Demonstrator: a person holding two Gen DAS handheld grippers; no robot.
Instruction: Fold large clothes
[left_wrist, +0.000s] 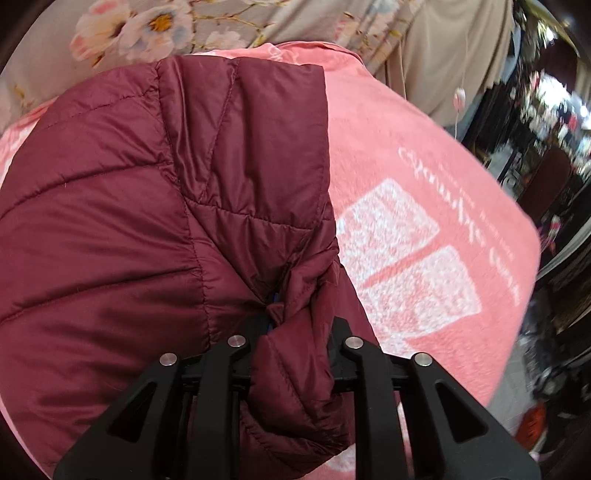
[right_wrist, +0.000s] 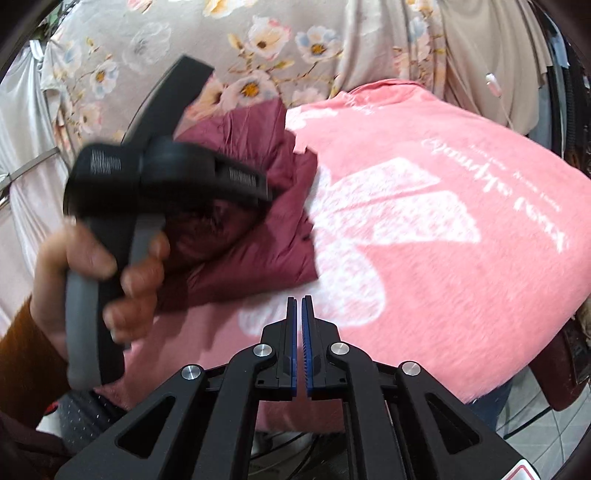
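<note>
The left gripper (left_wrist: 295, 343) is squeezed tight on a bunched bit of the dark red puffy jacket (left_wrist: 147, 206). The jacket lies on a pink blanket (right_wrist: 443, 258) (it has white shapes and writing on it), toward the blanket's left side. The right gripper (right_wrist: 299, 332) holds nothing, and its blue pads (right_wrist: 307, 354) are almost touching. A flowery cloth (right_wrist: 258, 48) hangs behind.
</note>
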